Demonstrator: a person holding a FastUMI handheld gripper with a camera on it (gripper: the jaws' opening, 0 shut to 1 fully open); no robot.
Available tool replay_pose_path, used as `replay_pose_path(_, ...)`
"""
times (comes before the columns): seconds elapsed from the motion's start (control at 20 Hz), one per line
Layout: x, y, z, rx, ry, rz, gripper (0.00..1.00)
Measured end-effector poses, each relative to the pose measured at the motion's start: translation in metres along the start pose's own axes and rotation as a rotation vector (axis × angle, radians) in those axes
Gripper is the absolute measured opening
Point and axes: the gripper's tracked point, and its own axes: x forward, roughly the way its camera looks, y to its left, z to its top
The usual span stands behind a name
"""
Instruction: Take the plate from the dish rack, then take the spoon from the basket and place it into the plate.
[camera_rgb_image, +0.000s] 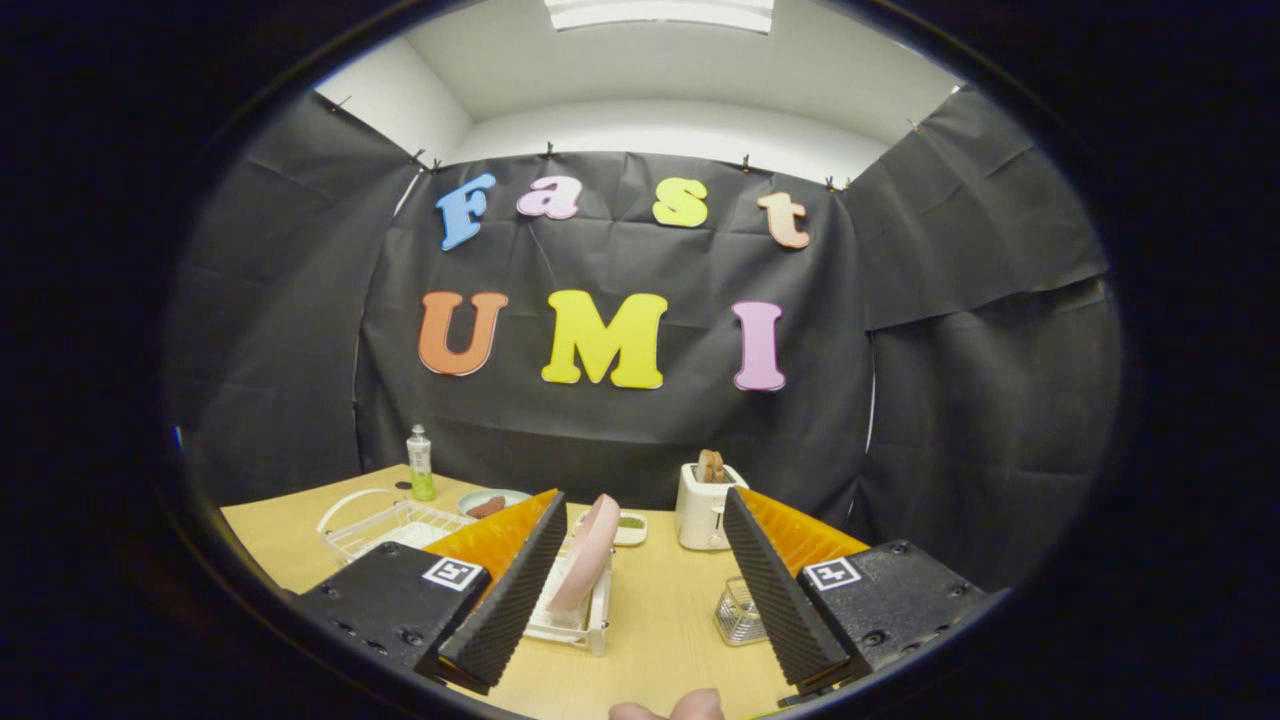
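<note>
- The plate (587, 551) is pale pink, round and smooth, with a thin rim; it stands on edge, tilted, in a white dish rack (580, 615) with upright slats.
- The dish rack sits on the worktop (660, 620), a light wood-look surface, just ahead of the gripper (635, 590) and close against one finger.
- The gripper is open, its two fingers spread wide with ribbed inner faces, touching nothing.
- A white wire basket (385, 525) with a curved handle stands beyond the fingers near the worktop's far corner; whether the spoon lies in it cannot be told.
- A small clear ribbed glass (738, 612) sits beside the other finger.
- A white boxy toaster (706, 505) holds brown slices of bread in its slots.
- A clear bottle (420, 463) of green liquid stands by the wall, near a shallow bowl (492, 501) holding something reddish-brown.
- Fingertips of a person's hand (668, 708) show below the gripper.
</note>
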Motion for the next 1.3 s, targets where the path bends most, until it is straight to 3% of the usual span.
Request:
replay_pose_path(0.4,0.038,-0.003,0.009,0.005,0.129,0.058,1.00)
replay_pose_path(0.65,0.075,0.001,-0.008,-0.001,0.295,0.101,1.00)
replay_pose_path(0.9,0.117,0.036,-0.032,0.012,0.458,0.183,1.00)
replay_pose_path(1.3,0.171,0.042,-0.074,0.067,0.636,0.131,1.00)
